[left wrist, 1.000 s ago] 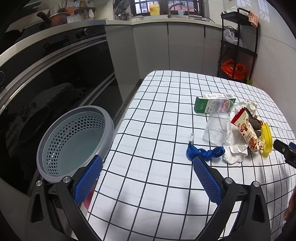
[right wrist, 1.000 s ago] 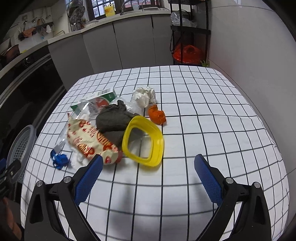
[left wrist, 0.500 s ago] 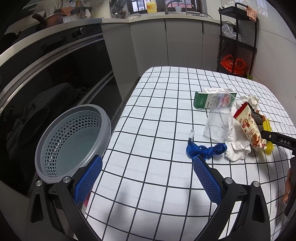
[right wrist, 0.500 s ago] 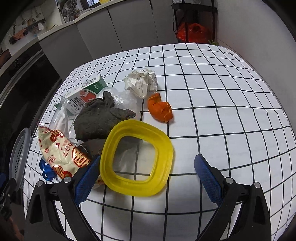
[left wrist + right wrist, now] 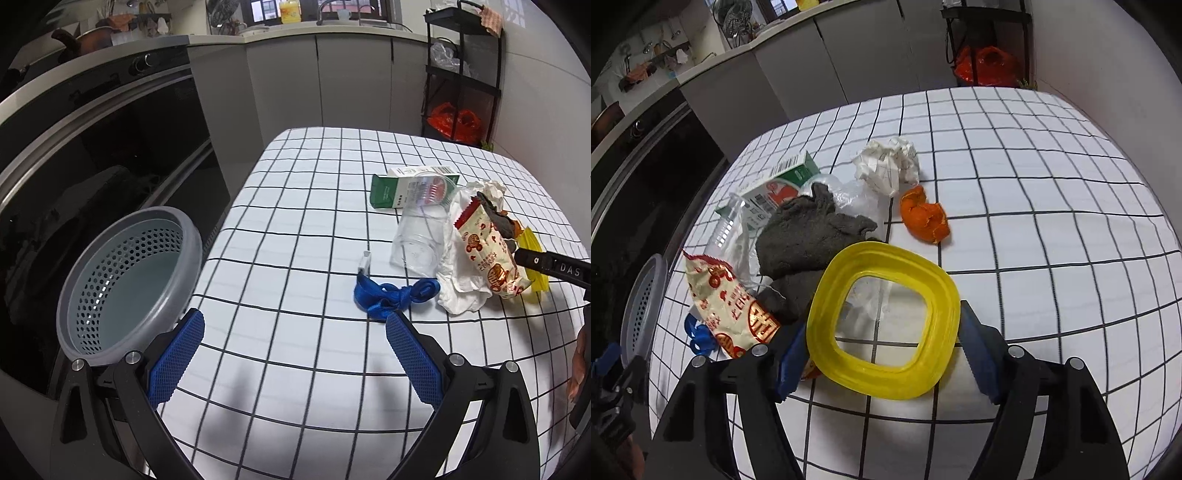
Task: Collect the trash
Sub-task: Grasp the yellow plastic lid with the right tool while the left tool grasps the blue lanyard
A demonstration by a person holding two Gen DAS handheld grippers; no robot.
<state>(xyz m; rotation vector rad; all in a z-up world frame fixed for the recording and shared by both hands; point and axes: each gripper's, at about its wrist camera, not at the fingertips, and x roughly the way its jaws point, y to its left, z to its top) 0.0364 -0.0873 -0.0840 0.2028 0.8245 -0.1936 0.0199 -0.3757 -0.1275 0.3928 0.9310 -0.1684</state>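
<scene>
A yellow square plastic ring (image 5: 886,376) lies on the checked tablecloth at the near edge of a trash pile. My right gripper (image 5: 882,325) is closing around it, and both blue pads touch its left and right edges. Behind the ring lie a grey cloth (image 5: 809,236), a red-and-cream snack wrapper (image 5: 727,306), orange peel (image 5: 923,221) and crumpled paper (image 5: 886,166). My left gripper (image 5: 293,317) hovers open and holds nothing, above the table beside a grey perforated basket (image 5: 125,280) at the table's left edge. A blue ribbon (image 5: 388,295) lies just past its right pad.
A clear plastic cup (image 5: 421,240) and a green carton (image 5: 391,188) lie on the pile's far side, with white tissue (image 5: 461,295) under the wrapper. A dark oven front (image 5: 110,147) stands left of the table. A black shelf rack (image 5: 461,74) is at the back right.
My right gripper moved forward and down onto the yellow ring and its jaws narrowed from wide open to the ring's edges. The left gripper stayed put.
</scene>
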